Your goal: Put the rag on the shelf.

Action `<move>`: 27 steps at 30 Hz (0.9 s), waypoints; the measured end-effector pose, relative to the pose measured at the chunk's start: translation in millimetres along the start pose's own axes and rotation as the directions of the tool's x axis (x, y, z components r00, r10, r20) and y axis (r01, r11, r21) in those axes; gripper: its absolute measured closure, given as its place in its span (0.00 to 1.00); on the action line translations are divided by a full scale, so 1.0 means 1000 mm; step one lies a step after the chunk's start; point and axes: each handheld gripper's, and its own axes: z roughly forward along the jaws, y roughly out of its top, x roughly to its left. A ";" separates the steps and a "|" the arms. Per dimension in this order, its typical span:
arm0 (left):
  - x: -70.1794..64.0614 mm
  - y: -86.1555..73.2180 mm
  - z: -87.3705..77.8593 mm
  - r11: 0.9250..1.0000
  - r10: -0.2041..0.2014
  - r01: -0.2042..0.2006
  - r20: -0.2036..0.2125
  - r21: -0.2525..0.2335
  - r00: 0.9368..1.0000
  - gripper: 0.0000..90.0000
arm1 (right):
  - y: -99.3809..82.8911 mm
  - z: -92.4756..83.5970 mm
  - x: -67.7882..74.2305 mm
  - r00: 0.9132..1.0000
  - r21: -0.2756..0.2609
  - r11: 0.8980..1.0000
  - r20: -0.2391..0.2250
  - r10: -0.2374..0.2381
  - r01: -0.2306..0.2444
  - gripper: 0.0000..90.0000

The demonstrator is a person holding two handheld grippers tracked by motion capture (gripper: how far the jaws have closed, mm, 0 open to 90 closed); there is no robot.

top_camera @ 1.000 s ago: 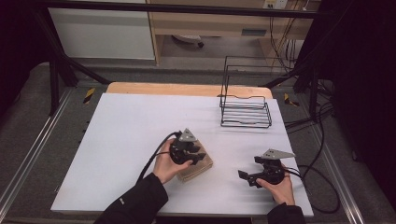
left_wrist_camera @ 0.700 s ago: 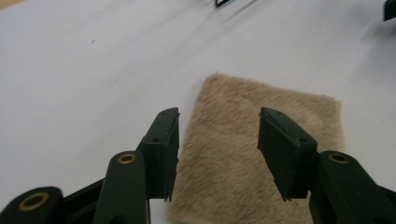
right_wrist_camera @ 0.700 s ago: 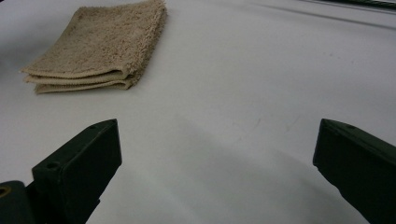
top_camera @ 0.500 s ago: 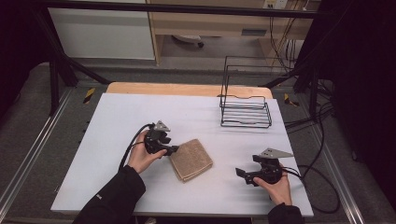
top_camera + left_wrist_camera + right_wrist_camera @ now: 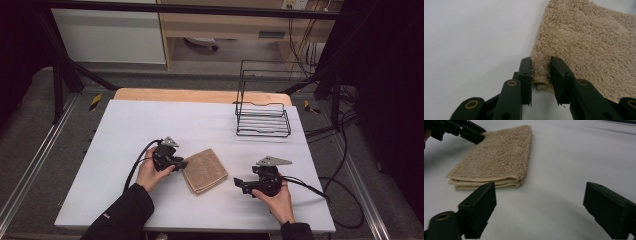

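A folded beige towel [image 5: 205, 171] lies on the white table [image 5: 150, 125], near its front. My left gripper [image 5: 184, 164] is at the towel's left corner. In the left gripper view its jaws [image 5: 541, 65] have just been closing and now pinch the bunched edge of the towel [image 5: 586, 45] between the pads. My right gripper [image 5: 237, 184] rests low on the table to the right of the towel and points at it. Its jaws [image 5: 541, 192] stand wide, having just closed a little with nothing between them. The towel [image 5: 496, 157] lies ahead of them, with the left gripper [image 5: 480, 136] at its far corner.
A black wire rack [image 5: 262, 115] stands at the back right of the table. Cables [image 5: 340, 200] trail off the right edge. A bare wooden strip [image 5: 200, 95] runs along the table's far edge.
The left hand came off the top of the towel, moved left and lower, and its jaws closed on the towel's left corner. The right gripper slid a little left toward the towel.
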 end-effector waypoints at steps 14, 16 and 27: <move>-0.003 -0.001 0.001 0.999 0.036 -0.036 -0.010 -0.004 0.999 0.86 | 0.011 0.043 0.022 0.999 0.036 0.999 0.028 0.034 -0.035 0.50; -0.004 -0.001 0.001 0.999 0.046 -0.046 -0.020 -0.003 0.999 0.86 | 0.011 0.045 0.024 0.999 0.038 0.998 0.033 0.040 -0.041 0.55; -0.006 -0.001 0.000 0.999 0.045 -0.045 -0.021 -0.001 0.999 0.92 | 0.009 0.050 0.031 0.994 0.057 0.993 0.030 0.102 -0.103 0.82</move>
